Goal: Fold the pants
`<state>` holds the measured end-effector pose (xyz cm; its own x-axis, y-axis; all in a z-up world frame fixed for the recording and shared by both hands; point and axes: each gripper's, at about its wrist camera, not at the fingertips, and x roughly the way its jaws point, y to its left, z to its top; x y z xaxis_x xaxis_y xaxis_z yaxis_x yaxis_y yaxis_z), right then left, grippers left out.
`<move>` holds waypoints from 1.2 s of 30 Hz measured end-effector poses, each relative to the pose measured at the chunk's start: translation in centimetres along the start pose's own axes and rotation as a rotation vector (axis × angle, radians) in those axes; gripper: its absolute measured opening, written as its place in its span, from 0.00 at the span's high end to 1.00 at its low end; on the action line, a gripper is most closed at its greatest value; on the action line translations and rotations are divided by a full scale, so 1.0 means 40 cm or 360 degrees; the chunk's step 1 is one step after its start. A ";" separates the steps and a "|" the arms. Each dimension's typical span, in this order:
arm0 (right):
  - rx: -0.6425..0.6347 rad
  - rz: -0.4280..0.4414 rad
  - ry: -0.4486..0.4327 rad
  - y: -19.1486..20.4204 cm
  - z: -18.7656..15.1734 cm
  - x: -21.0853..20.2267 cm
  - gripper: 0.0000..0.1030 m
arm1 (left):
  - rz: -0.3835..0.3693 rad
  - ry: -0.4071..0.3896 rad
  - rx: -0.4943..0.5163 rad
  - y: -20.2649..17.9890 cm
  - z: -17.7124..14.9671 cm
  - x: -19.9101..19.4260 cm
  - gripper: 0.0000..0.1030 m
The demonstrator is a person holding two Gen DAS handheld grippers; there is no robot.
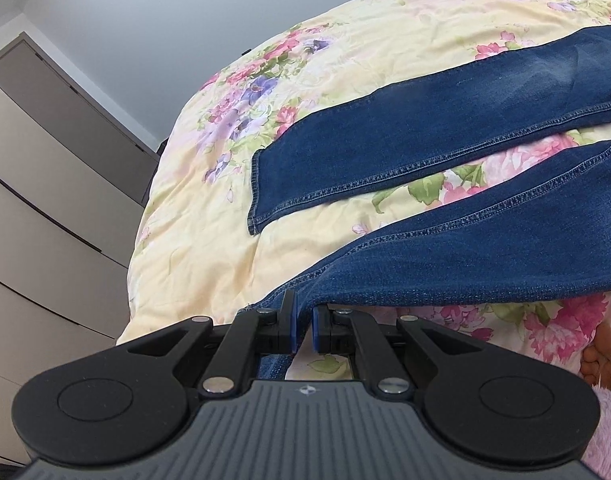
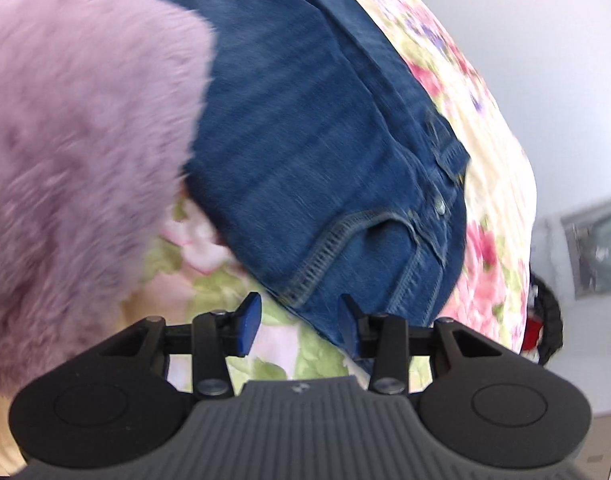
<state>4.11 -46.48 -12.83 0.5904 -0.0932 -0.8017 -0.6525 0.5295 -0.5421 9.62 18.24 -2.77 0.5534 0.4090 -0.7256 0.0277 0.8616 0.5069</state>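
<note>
blue jeans [image 1: 445,136] lie spread, legs apart, on floral bedspread [image 1: 209,232].

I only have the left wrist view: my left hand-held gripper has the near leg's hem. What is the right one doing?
Observer: The right hand-held gripper is open, its pads spread at the waist end of the jeans, holding nothing.
Operator: Is it lined up on the waistband?
Observer: The denim edge by the front pocket seam lies just ahead of the pads, nearer the right pad; the picture is blurred.
Operator: Anything in the way there?
Observer: A fluffy lilac sleeve fills the left of that view and covers part of the jeans.
</note>
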 end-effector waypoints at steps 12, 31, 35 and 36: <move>-0.0298 -0.0045 -0.0006 0.070 0.025 0.065 0.66 | -0.0023 0.0019 -0.0046 0.009 -0.012 0.023 0.92; 0.0151 -0.0278 -0.0222 -0.063 0.061 -0.043 0.93 | -0.0098 -0.0026 -0.0295 0.072 -0.010 0.047 0.92; 0.0305 -0.0328 -0.0302 -0.145 0.099 -0.075 0.93 | -0.0118 -0.0037 -0.0427 0.112 0.013 0.055 0.93; 0.0353 -0.0329 -0.0318 -0.168 0.111 -0.081 0.93 | -0.0114 -0.0040 -0.0444 0.120 0.022 0.059 0.93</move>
<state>8.69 -45.97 -5.47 0.7946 -0.0621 -0.6040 -0.4036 0.6891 -0.6019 11.77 23.06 -1.64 0.5790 0.3395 -0.7413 -0.1609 0.9389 0.3044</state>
